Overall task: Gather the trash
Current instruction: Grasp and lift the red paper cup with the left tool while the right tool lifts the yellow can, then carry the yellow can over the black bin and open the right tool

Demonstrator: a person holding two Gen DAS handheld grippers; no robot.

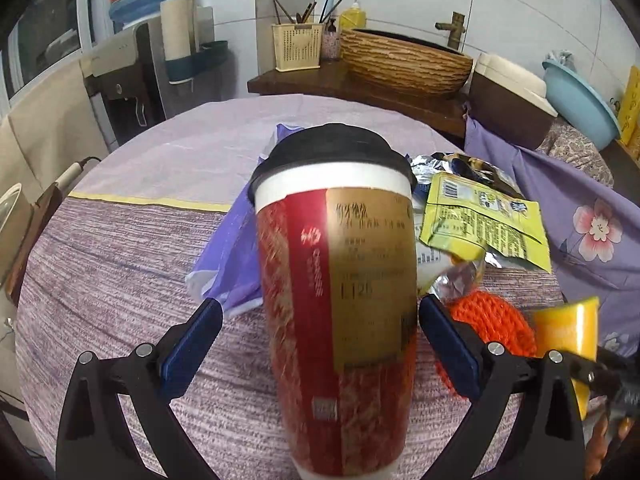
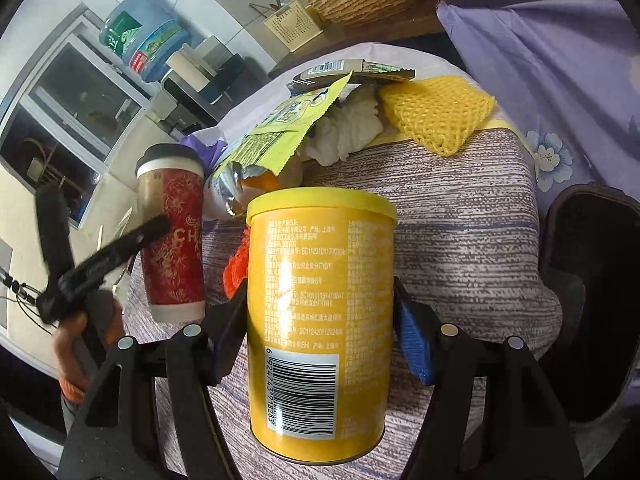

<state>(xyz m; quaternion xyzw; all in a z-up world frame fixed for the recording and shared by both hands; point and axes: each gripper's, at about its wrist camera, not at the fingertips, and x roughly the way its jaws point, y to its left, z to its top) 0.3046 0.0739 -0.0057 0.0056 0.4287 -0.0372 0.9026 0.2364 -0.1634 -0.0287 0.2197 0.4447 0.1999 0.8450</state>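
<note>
Left claw [image 1: 320,320] gripping red cup [image 1: 336,300]; right claw [image 2: 320,328] clamping yellow can [image 2: 320,320]; wrappers [image 2: 276,132], tissue [image 2: 348,128], foam nets [image 2: 436,112] left on table [image 2: 460,220].

Red-and-gold paper cup [image 1: 336,292] with black lid, lifted clear of the table, tilted slightly. Yellow lidded can [image 2: 320,312], barcode facing out, likewise raised. Near the table's far edge [image 2: 480,208]: torn yellow-green snack wrapper [image 2: 280,128], crumpled white tissue [image 2: 352,128], yellow foam net [image 2: 436,112], orange foam net [image 1: 488,320].
</note>
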